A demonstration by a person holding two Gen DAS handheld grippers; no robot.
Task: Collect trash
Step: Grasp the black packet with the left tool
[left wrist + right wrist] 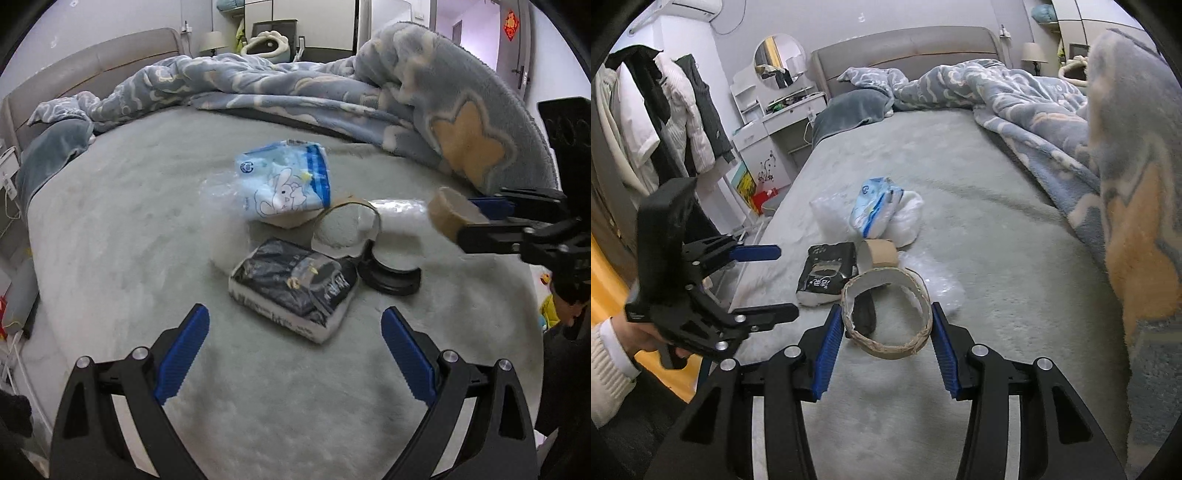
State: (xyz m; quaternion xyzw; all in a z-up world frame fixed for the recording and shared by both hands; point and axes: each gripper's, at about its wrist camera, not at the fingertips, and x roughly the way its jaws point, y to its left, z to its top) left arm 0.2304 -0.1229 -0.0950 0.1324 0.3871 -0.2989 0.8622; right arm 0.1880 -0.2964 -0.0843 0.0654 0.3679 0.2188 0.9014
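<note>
Bedroom w/ a big bed (pixel 129 229) covered in a soft pale green sheet, and a blue fluffy blanket (pixel 424 92) bunched up at the back and right. Going left to right in the left wrist view: a clear crinkly plastic bag (pixel 221 206) lies on the bed, then a blue and white bunny wrapper (pixel 284 181) resting on top of it and on a bit of brown card. Just in front sits a black and white packet (pixel 291 288). Beside that are a torn cardboard tube (pixel 347 229), a black round lid thing (pixel 391 277) and more clear plastic behind it. All this trash is near the middle of the bed, close together. On the far right the right gripper (pixel 886 332) has its jaws pinching a squashed cardboard tape ring (pixel 886 314), one blue pad on each side, and the ring is lifted a little off the bed. The left gripper (pixel 295 354) is low at the front w/ jaws spread wide and nothing between them, pointing at the black and white packet. A hand (pixel 650 339) in a cream sleeve holds it. So far it looks like just 1 piece is picked up, the ring. Most of the job is still left, I think: the wrapper, packet, tube, lid and plastic bits all still lie on the bed. No bin or trash bag shows, so I can't tell where it all goes.
</note>
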